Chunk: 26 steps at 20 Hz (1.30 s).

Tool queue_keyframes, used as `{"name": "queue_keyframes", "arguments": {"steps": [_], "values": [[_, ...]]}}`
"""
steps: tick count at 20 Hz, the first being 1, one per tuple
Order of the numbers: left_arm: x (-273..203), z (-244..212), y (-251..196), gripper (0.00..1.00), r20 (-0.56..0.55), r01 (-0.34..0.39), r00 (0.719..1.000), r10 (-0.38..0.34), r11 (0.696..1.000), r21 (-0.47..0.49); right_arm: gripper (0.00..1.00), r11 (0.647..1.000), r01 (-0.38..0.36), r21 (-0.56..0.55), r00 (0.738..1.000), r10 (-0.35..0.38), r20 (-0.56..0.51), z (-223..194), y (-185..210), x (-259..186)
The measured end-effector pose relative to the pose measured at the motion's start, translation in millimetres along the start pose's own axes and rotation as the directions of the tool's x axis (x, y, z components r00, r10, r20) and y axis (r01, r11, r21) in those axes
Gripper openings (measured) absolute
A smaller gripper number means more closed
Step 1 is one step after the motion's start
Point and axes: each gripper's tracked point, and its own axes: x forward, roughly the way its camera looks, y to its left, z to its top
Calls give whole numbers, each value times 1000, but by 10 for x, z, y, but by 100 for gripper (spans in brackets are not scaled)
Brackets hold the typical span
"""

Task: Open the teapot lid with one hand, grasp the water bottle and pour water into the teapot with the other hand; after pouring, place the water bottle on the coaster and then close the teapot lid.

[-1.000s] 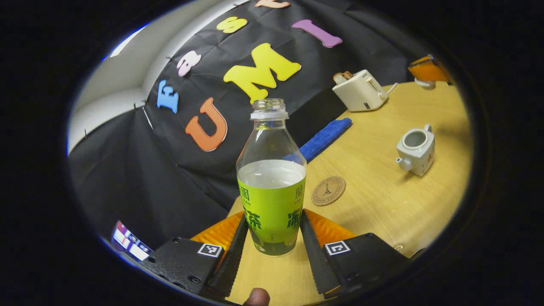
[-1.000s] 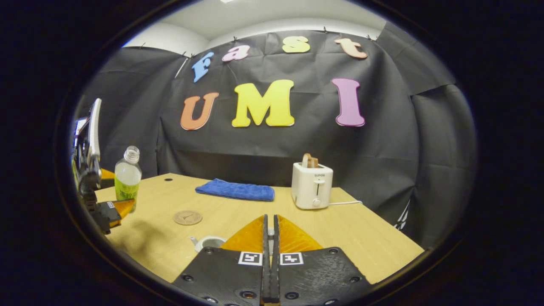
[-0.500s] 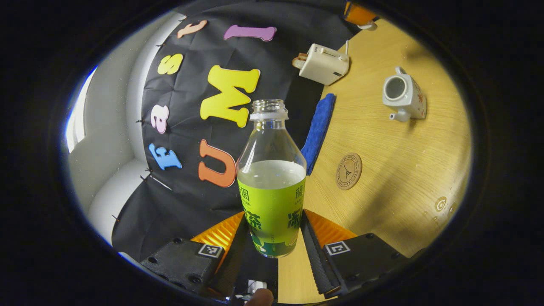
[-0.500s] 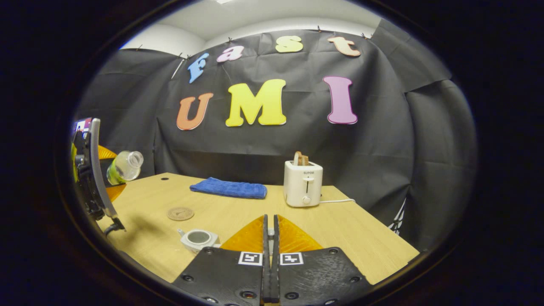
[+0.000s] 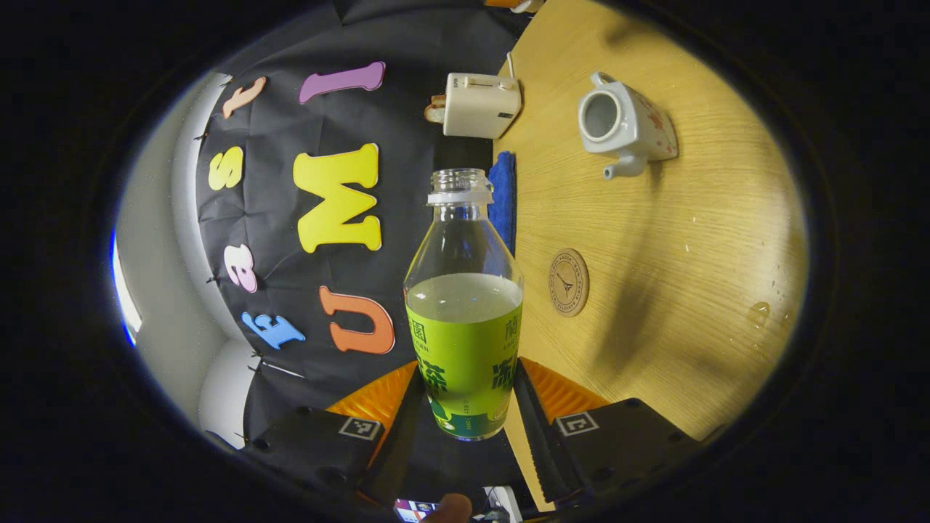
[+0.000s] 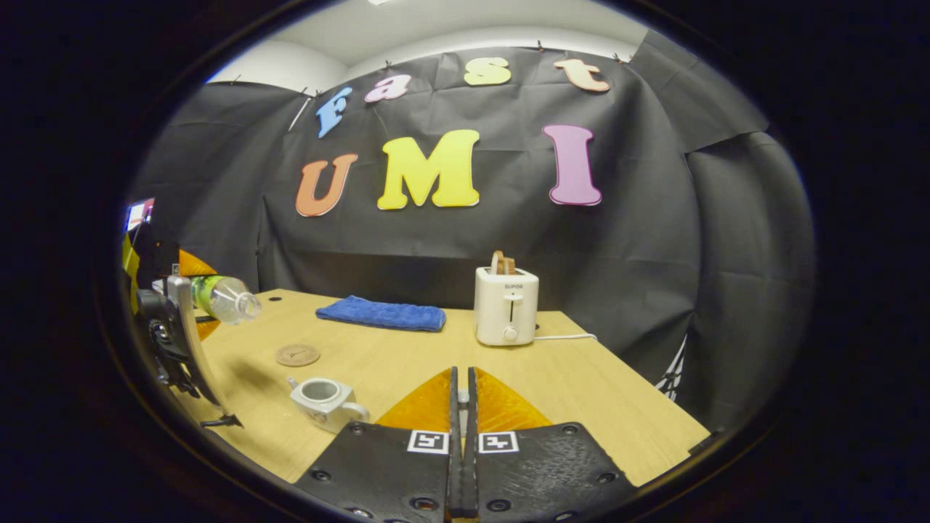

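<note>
Above the wooden table [image 5: 654, 240], the left hand-held gripper [image 5: 465, 407] clamps the tilted water bottle [image 5: 465, 319].

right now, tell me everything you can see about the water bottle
The water bottle is clear plastic with a green printed label around its lower half, uncapped, with a pale ring under the threaded neck. It holds liquid up to roughly the label's top edge. The left hand-held gripper clamps its labelled body between both fingers. In the right gripper view the bottle is tipped nearly flat in the air, mouth pointing toward the table's middle, above the wooden table and up-left of the lidless teapot.
</note>
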Motion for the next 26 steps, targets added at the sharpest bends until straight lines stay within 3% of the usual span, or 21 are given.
{"name": "queue_keyframes", "arguments": {"steps": [12,26], "values": [[52,284,-31,72,6,38,999,-41,969,246,0,1000,0,15,1000,0,-18,-107,-92,14],[71,597,12,72,36,2,999,-18,915,404,0,1000,10,24,999,-9,-31,-200,-213,37]]}}
